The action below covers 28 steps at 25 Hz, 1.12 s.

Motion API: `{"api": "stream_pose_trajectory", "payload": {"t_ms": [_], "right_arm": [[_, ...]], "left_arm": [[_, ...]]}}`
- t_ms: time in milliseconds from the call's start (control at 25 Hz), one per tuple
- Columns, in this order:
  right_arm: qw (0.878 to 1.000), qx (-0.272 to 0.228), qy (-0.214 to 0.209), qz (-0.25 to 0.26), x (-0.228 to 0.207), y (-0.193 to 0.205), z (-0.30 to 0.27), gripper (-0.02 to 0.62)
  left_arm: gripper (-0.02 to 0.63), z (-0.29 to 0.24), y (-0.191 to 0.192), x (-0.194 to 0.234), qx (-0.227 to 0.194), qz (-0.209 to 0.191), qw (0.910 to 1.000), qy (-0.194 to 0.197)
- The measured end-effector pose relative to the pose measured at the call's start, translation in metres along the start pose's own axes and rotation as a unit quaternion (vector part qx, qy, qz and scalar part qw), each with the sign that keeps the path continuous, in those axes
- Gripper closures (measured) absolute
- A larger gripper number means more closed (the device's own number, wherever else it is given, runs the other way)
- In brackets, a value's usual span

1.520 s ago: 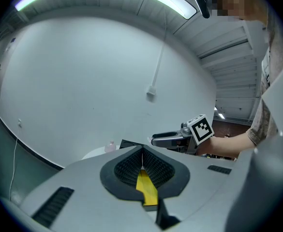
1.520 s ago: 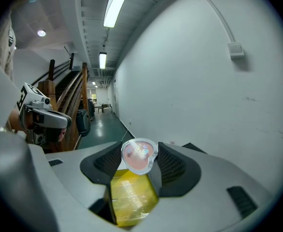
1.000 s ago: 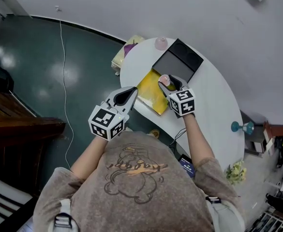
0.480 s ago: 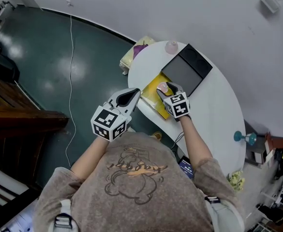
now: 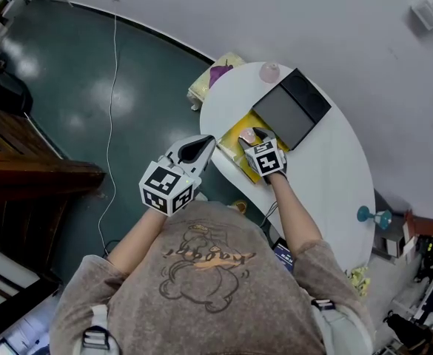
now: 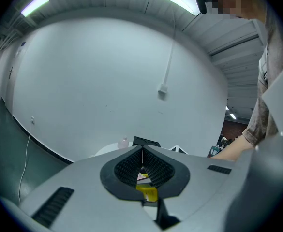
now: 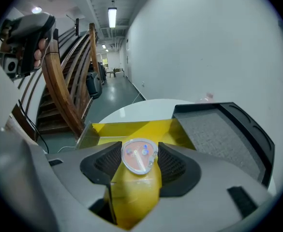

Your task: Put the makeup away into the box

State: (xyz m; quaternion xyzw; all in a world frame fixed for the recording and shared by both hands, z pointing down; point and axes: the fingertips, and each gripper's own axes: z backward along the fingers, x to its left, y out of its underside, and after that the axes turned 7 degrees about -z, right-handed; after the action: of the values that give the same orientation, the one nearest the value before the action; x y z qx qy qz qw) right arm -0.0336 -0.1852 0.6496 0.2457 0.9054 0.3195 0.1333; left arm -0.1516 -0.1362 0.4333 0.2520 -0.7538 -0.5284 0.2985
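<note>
A small round pink makeup compact (image 7: 140, 156) sits between the pads of my right gripper (image 7: 140, 159), which is shut on it. The gripper (image 5: 253, 134) hangs tilted down just over an open yellow box (image 5: 231, 149) near the table's left edge; the box's floor (image 7: 131, 128) lies right below the compact. An open black case with a grey lining (image 5: 291, 109) lies just beyond the yellow box. My left gripper (image 5: 203, 143) is shut with nothing in it and hovers off the table's left edge. A pale pink bottle (image 5: 269, 71) stands at the table's far edge.
The round white table (image 5: 327, 176) bears the boxes. A yellow and purple thing (image 5: 216, 75) lies beyond its far left edge over the dark green floor. A teal goblet (image 5: 372, 214) stands at the right. Wooden stairs (image 7: 64, 91) rise at the left.
My right gripper has sunk with the compact toward the yellow box. The left gripper has hardly shifted.
</note>
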Motion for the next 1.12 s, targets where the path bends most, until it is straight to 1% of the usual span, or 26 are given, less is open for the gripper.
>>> {"api": "stream_pose_trajectory", "payload": {"t_ms": [200,600,840,1120], "right_arm": [[1.0,0.022,0.009,0.006,-0.003,0.008,-0.011,0.354],[0.999,0.043,0.011,0.01,-0.004,0.017,-0.021,0.353],[1.0,0.025,0.015,0.001,-0.006,0.009,-0.016,0.353],[1.0,0.004,0.012,-0.016,-0.009,0.0,0.0,0.35]], "left_arm": [[0.583,0.001,0.001,0.004,0.0,0.002,1.0,-0.007],[0.583,0.006,0.004,0.011,0.005,0.006,0.9997,-0.023],[0.583,0.006,0.005,0.011,0.005,0.009,0.9997,-0.022],[0.583,0.001,0.004,0.003,0.0,0.014,0.9999,-0.007]]}}
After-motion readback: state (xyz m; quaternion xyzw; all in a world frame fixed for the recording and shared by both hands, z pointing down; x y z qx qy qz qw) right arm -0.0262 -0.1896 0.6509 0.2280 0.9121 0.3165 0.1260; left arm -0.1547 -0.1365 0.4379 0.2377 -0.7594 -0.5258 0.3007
